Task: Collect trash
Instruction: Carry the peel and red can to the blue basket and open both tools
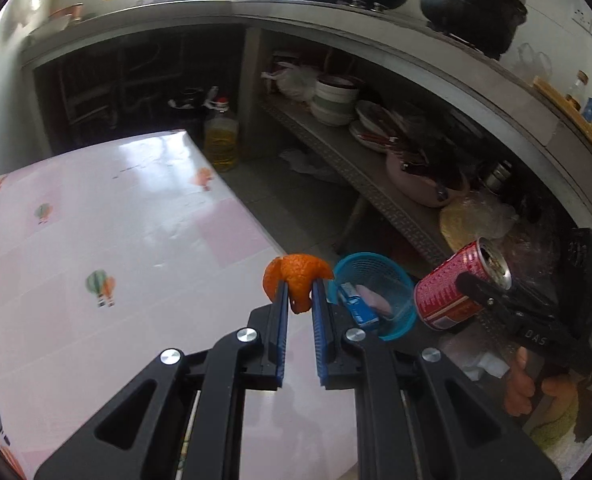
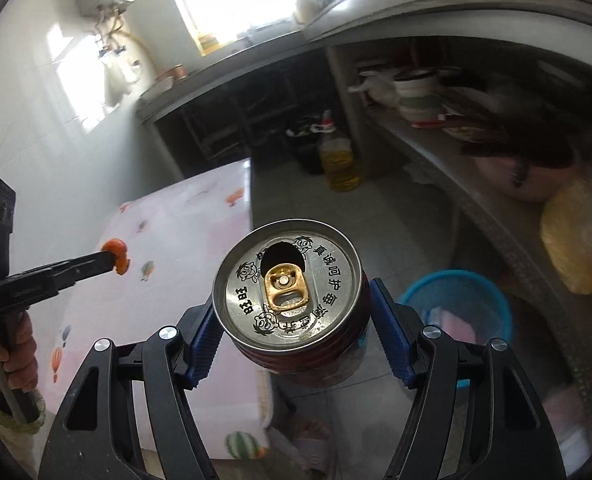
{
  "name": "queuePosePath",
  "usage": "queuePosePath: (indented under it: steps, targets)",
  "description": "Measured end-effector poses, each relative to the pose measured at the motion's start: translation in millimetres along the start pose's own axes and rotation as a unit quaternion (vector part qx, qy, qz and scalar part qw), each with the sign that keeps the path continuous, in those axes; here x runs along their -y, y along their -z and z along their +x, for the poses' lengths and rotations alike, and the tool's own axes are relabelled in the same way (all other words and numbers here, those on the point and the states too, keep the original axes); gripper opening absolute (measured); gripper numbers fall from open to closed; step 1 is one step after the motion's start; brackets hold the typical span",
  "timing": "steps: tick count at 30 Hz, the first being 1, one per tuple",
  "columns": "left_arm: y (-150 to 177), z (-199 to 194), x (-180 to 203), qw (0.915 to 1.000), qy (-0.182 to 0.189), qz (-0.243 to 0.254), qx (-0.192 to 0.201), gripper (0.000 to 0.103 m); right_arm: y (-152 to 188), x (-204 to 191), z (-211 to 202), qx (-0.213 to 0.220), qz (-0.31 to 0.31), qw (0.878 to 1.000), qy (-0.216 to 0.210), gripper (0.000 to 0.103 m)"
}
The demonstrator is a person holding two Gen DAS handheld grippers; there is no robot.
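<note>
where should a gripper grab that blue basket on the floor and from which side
Grip the blue basket by its rim, coming from above: it stands upright with its mouth open upward, and one finger can go inside the thin wall, one outside. Choose the rim section away from the trash already lying inside.

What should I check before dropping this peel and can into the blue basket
1. Left tool shut on the orange peel: ok.
2. Right tool clamped on the red can: ok.
3. Blue basket in view on the floor: ok.
4. Room left in the basket: ok, only a few items inside.
5. Either piece over the basket: not ok, both short of it.
6. Can empty: cannot tell.
</note>
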State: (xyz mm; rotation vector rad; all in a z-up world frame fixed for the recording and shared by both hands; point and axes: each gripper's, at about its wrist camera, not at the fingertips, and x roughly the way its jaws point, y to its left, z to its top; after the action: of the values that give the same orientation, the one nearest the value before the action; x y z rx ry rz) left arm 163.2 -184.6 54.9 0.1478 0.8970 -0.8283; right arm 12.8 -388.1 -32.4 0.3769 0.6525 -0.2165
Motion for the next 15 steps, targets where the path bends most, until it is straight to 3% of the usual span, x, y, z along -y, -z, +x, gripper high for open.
queuePosePath:
  steps: [5, 7, 10, 15]
  targets:
    - [-30.6, 64.8, 49.7, 0.9956, 0.06, 0.027, -0.067, 0.011, 20.7, 73.5, 5.2, -0.026, 0.084, 0.993, 0.079, 0.065]
    - [-37.4, 97.8, 67.3, 0.9908, 0.078, 0.033, -0.105, 0.011, 31.9, 96.8, 16.1, -0.047, 0.117, 0.988, 0.088, 0.065]
    - [-43.1, 147.8, 94.6, 0.9847, 0.074, 0.054, -0.148, 0.011, 45.5, 127.5, 36.8, -0.074, 0.148, 0.981, 0.1, 0.065]
    - [-60.4, 211.2, 127.5, 0.9827, 0.046, 0.081, -0.16, 0.018, 37.8, 156.2, 78.0, -0.093, 0.159, 0.977, 0.108, 0.065]
